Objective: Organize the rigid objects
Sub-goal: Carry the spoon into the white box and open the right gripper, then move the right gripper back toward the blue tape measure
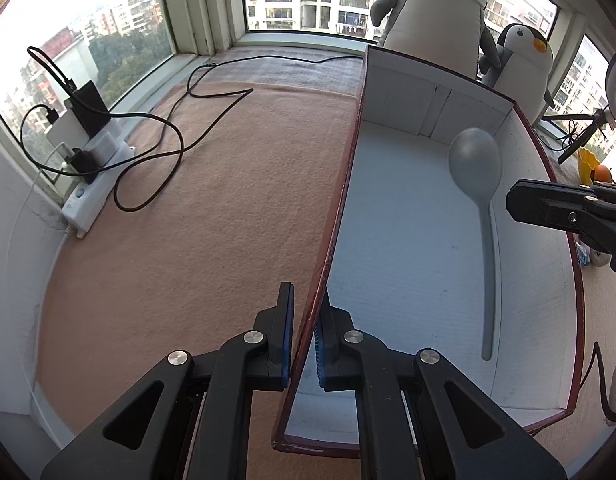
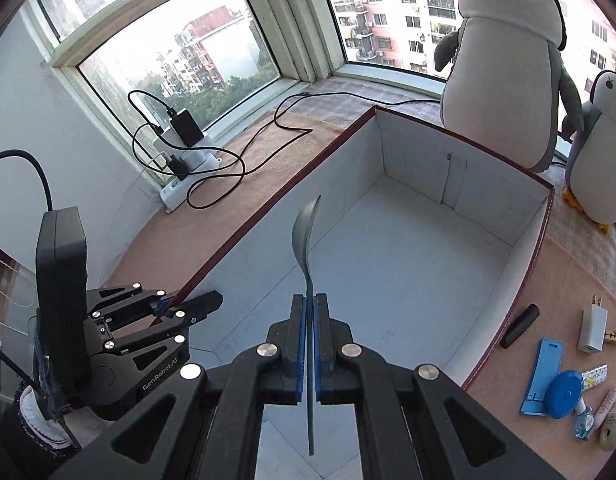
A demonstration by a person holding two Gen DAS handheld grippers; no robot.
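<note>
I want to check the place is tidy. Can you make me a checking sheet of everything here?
Surface: pinkish mat on a window ledge.
Job's things: grey spoon over the open white box.
Clutter: white charger, blue tape measure, blue holder, black stick, right of the box.
Grippers: left gripper jaws clamp the box wall; right gripper jaws grip the spoon handle.
Cables: black cables loop from a power strip.
Surroundings: two plush penguins, windows.

My left gripper [image 2: 175, 312]: matte black linkage arms w/ silver round screws, blue pads, white "GenRobot.AI" lettering, boxy black block on top, black cable. Right gripper [image 2: 309, 344]: same black build, blue pads, silver screws.
</note>
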